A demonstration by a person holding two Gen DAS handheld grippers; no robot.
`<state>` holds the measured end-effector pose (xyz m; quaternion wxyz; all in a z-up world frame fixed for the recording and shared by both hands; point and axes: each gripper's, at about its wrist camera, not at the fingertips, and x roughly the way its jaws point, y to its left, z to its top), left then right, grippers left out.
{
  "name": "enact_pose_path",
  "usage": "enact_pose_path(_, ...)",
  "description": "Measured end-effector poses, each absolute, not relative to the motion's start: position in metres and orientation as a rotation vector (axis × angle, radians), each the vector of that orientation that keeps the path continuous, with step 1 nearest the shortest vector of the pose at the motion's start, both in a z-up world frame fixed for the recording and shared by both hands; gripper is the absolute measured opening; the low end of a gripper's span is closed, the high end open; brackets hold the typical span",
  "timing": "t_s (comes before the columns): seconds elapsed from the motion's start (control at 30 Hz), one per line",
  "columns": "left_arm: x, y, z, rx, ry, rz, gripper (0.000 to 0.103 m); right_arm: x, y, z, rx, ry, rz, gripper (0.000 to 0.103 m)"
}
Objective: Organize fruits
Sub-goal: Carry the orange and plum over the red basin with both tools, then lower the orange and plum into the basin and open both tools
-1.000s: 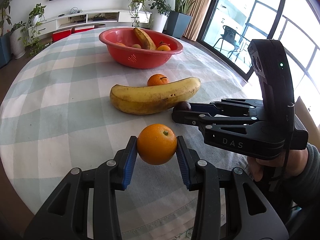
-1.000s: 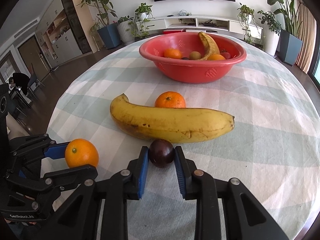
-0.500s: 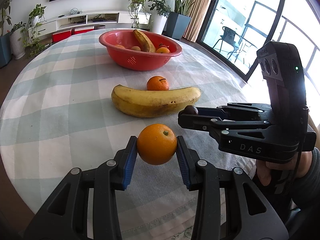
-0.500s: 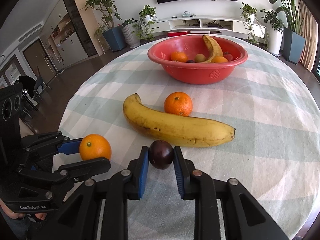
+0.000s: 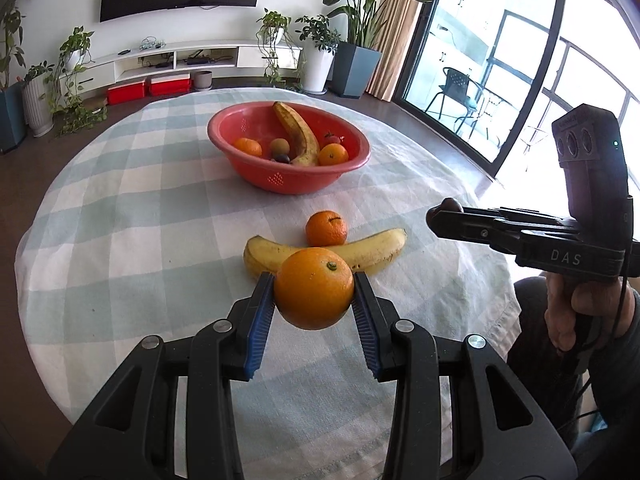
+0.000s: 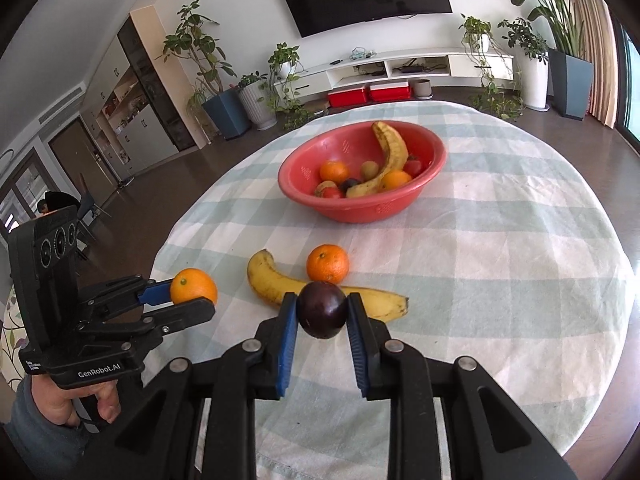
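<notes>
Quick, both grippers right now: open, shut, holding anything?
Left gripper: shut on the orange, held clear of the table.
Right gripper: shut on the dark plum, also off the table.

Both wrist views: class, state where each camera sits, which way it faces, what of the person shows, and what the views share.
Left wrist: on the left gripper, facing along its fingers past the held orange; a hand shows.
Right wrist: on the right gripper, clamping a dark plum; a hand shows.
Shared: red bowl, banana, tangerine, checked tablecloth.
</notes>
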<state>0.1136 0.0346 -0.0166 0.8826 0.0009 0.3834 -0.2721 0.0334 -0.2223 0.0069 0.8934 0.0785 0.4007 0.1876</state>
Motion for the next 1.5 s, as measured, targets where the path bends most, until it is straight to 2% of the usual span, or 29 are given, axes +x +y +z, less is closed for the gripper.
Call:
enact_pose_path(0.33,0.182,0.023,0.036,0.054,0.730,-0.565,0.036,0.078,-0.253,0.058,0.132,0.731,0.318,0.027)
enact_pose_path(0.57,0.244,-0.007,0.047,0.105,0.740,-0.563,0.036,0.135,-0.237,0.074,0.102,0.721,0.346,0.027)
enact_pose_path(1.03,0.307,-0.040,-0.015,0.179,0.847,-0.551,0.036,0.241,-0.193,0.015,0.060,0.887,0.368,0.027)
enact_pose_path(1.5,0.316,-0.045,-0.038,0.208,0.857,-0.552,0.037,0.257,-0.182,-0.026,0.013,0.973,0.358,0.028)
